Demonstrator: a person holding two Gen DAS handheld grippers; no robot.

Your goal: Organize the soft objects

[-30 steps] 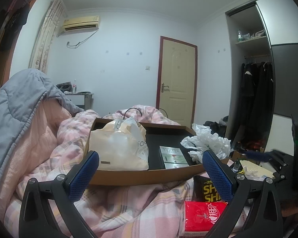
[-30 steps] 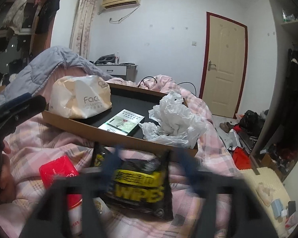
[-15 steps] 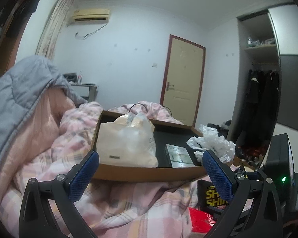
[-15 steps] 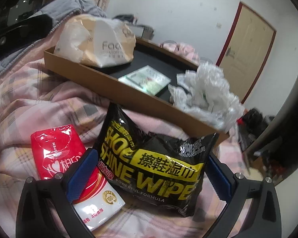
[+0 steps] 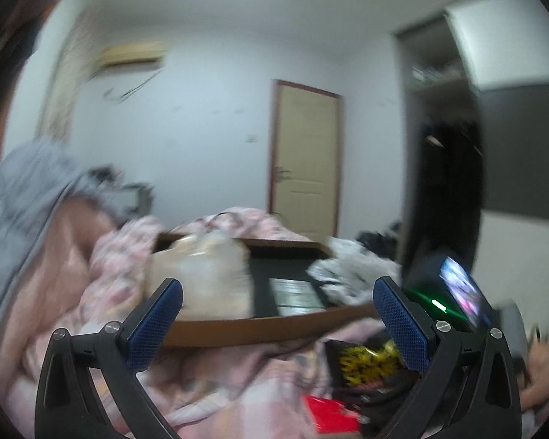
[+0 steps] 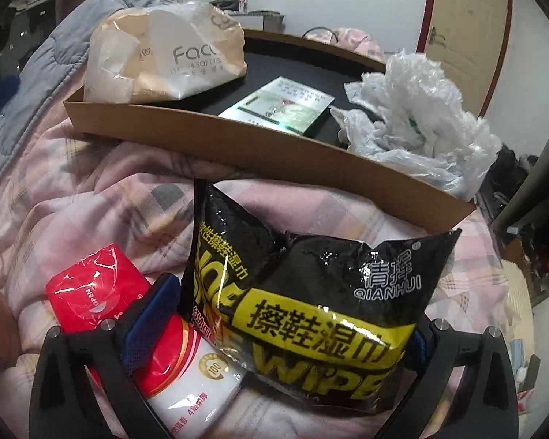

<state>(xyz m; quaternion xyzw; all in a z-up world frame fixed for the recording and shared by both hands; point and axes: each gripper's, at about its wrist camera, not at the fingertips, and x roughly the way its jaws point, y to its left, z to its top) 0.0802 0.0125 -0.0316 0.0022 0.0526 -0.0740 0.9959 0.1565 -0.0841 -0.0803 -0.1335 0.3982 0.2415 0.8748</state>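
While my right gripper (image 6: pixel 285 333) reaches low over the pink checked quilt (image 6: pixel 102 197), its blue pads sit on either side of the black shoe-wipes pack (image 6: pixel 311 292): the left pad (image 6: pixel 148 323) presses the pack's left edge, and the right one is mostly hidden behind its right edge, so I seem to be closed on it, though I cannot tell how firmly. That pack lies on the quilt just in front of the near wall of the cardboard tray (image 6: pixel 238 150), overlapping the red tissue pack (image 6: pixel 102 292) beside it on the left. Inside the tray, a beige facial tissue pack (image 6: pixel 164 55) fills the far left corner, a flat green box (image 6: pixel 282 106) lies near the middle by the near wall, and a crumpled white plastic bag (image 6: pixel 417 109) spills over the right end.

My left gripper (image 5: pixel 278 323) hangs in the air with its jaws spread wide and nothing between them, in front of the tray's near wall. Its view is blurred; the tray (image 5: pixel 260 327), the beige pack (image 5: pixel 205 278), the wipes pack (image 5: pixel 369 366) and the red pack (image 5: pixel 329 415) are only roughly recognisable
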